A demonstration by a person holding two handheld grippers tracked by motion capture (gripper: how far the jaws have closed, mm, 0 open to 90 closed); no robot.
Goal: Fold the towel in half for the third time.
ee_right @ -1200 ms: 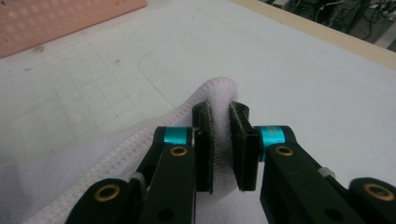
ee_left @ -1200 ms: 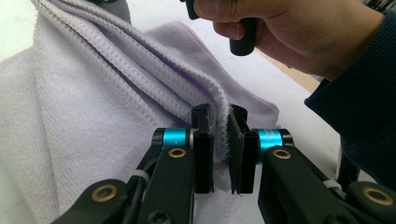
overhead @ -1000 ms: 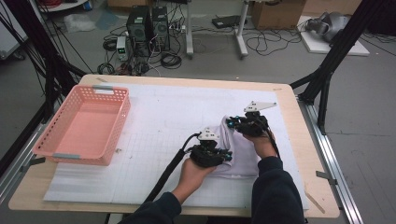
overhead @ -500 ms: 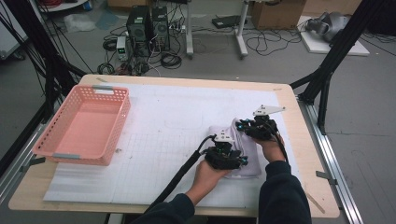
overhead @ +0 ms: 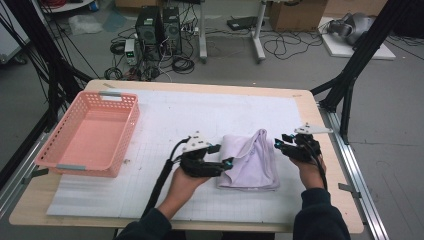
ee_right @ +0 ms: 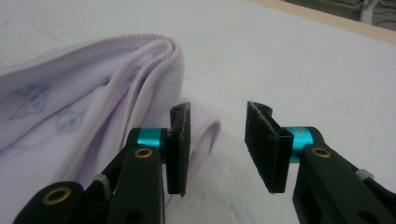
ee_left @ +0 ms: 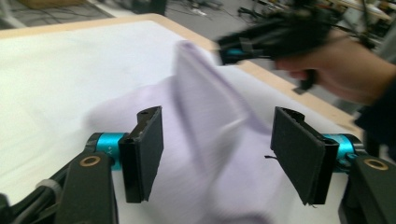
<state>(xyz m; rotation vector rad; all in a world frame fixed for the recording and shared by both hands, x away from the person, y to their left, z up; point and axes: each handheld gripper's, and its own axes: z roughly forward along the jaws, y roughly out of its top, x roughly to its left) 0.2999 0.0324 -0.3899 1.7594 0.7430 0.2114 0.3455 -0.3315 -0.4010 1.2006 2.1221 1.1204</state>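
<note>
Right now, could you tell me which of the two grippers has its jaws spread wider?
The left gripper: its jaws stand wide apart over the lilac cloth; the right gripper shows a narrower gap.

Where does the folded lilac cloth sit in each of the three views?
High view: lilac cloth lies right of centre, between the two grippers.
Left gripper view: it spreads across the middle, behind the open jaws.
Right gripper view: its folded edge lies at left.
Shared landmark: white mat.

A lab: computer towers (overhead: 159, 27), floor cables (overhead: 280, 47) (tangled).
</note>
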